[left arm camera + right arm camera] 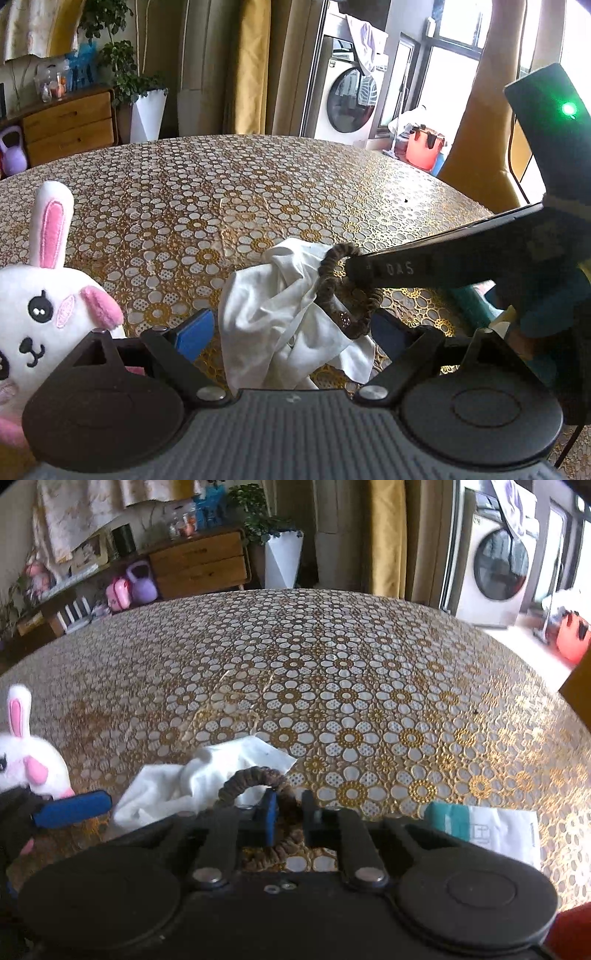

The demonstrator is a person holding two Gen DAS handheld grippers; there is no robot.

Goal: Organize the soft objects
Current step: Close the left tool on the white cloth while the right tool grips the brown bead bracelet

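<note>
Here is the round table [369,672] under its gold-and-white flower cloth, and both grippers are low over the near edge. The right gripper [290,814] has its 2 fingers drawn close together with the brown scrunchie [255,775] caught between them; the band arches up in front of the blue pad [270,821] and loops back down under the tool, so it is pinched on the scrunchie's fabric. From the left wrist view the same right gripper [351,267] comes in from the right side, its black tip touching the scrunchie [330,291], which is draped over a crumpled white cloth [280,314]. The left gripper [295,332] stands with its fingers spread wide, 1 blue pad [195,332] on each side of the white cloth, the cloth lying between them and not squeezed. In the right wrist view that cloth [199,775] lies bunched on the table just beyond the scrunchie, with the left gripper's blue finger [74,808] just beside it at the left. A white plush rabbit [44,302] with pink ears sits at the left edge of the table, close beside the left gripper. A white and teal packet [487,830] lies flat to the right of the right gripper.
</note>
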